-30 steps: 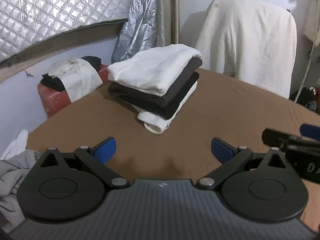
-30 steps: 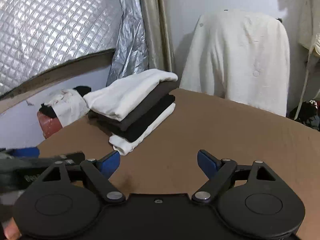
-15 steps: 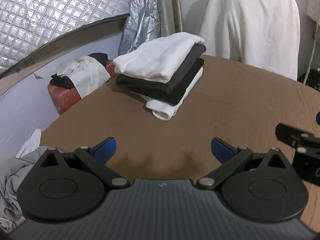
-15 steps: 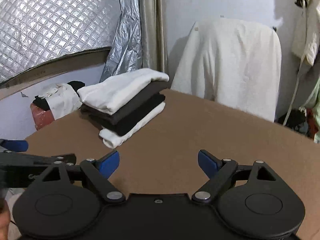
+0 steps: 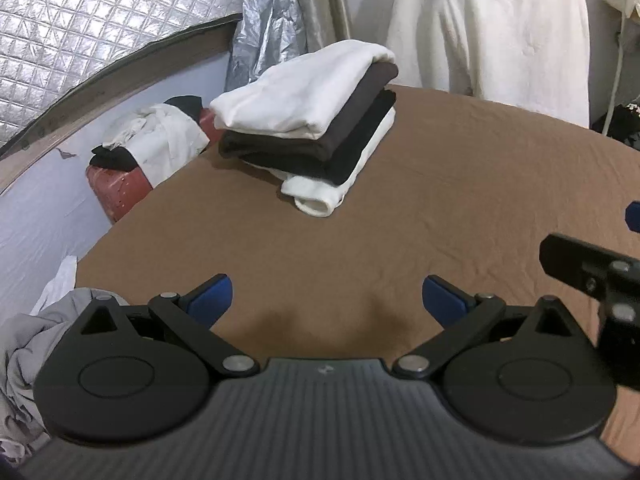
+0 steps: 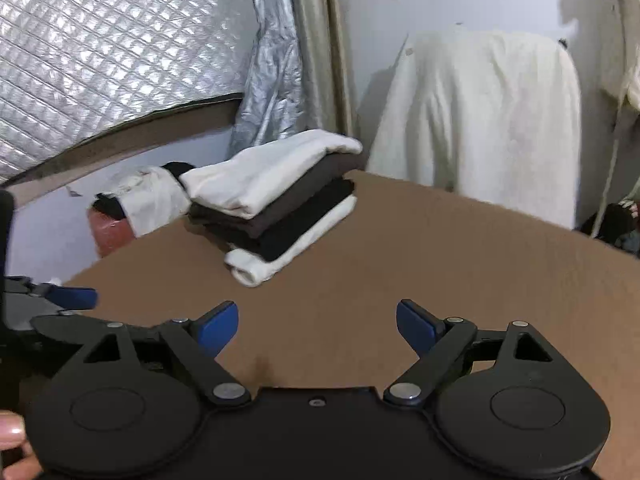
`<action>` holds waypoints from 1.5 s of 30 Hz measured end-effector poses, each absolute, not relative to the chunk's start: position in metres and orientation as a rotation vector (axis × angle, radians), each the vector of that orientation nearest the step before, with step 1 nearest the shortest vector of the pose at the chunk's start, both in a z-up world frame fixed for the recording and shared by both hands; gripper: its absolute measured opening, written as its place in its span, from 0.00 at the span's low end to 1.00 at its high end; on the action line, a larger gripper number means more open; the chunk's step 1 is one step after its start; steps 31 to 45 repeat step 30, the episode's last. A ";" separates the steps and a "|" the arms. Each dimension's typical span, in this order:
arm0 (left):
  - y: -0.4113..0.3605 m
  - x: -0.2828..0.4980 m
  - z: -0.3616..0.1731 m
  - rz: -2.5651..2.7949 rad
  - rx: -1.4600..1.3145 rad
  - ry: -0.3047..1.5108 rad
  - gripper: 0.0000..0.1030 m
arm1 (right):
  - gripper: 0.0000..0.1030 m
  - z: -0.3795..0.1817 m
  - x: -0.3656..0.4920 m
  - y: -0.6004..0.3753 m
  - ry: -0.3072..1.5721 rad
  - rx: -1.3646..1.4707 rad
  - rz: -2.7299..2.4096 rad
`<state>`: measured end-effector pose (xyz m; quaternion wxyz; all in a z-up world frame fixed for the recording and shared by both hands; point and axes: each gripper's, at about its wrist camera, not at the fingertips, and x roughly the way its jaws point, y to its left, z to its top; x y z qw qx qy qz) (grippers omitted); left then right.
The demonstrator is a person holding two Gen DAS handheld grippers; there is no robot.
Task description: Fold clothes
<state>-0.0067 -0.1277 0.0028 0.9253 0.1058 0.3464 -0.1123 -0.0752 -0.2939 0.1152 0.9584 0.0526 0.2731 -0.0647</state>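
A stack of folded clothes (image 5: 316,128) (image 6: 276,196), white on top, then dark brown, black and white, lies at the far left of the brown table (image 5: 460,200) (image 6: 460,264). My left gripper (image 5: 326,300) hovers open over the near table edge, nothing between its blue pads. My right gripper (image 6: 318,326) is open too, empty, above the table's near side. A crumpled grey garment (image 5: 28,344) hangs off the table's left edge beside my left gripper. Part of the right gripper shows at the right edge of the left wrist view.
A white cloth (image 5: 492,28) (image 6: 480,120) drapes over a chair behind the table. A red stool (image 5: 116,188) with black and white clothes stands left of the table. Quilted silver foil (image 6: 100,48) covers the wall. A person's fingers (image 6: 12,444) show at lower left.
Both grippers have drawn back and shifted left, so the folded stack looks farther away. Both stay open and empty. The stack has not moved.
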 end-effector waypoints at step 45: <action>-0.131 -0.016 0.002 -0.246 0.242 0.655 1.00 | 0.87 0.111 -0.077 -0.292 0.484 0.154 -0.082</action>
